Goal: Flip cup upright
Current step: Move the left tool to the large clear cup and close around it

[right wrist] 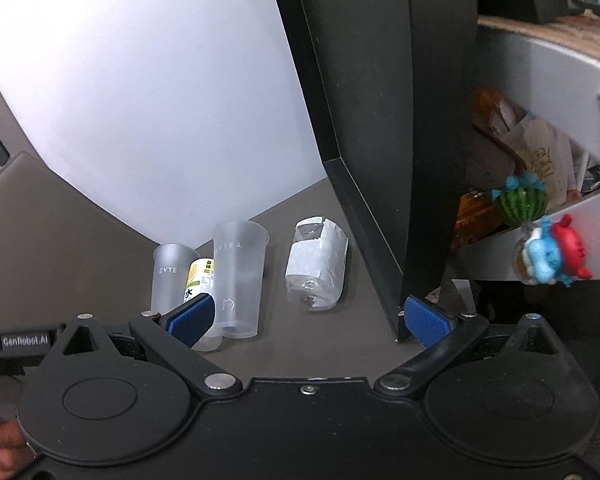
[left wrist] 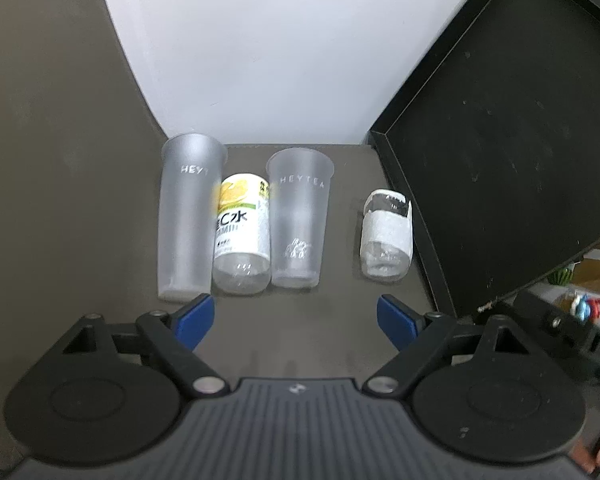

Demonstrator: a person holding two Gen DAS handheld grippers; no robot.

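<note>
Two frosted HEYTEA cups stand upright on the grey table, rims up: a left cup (left wrist: 188, 216) (right wrist: 171, 276) and a middle cup (left wrist: 299, 216) (right wrist: 239, 276). A yellow-labelled bottle (left wrist: 242, 236) (right wrist: 199, 276) stands between them. A clear cup wrapped in white paper (left wrist: 386, 236) (right wrist: 317, 264) stands to the right. My left gripper (left wrist: 296, 322) is open and empty, just in front of the row. My right gripper (right wrist: 312, 322) is open and empty, in front of the middle cup and the wrapped cup.
A black box (left wrist: 508, 168) (right wrist: 380, 140) stands at the right, close to the wrapped cup. A white wall (left wrist: 268, 48) backs the table. Toy figures (right wrist: 552, 252) and a watermelon toy (right wrist: 522, 204) hang at the far right.
</note>
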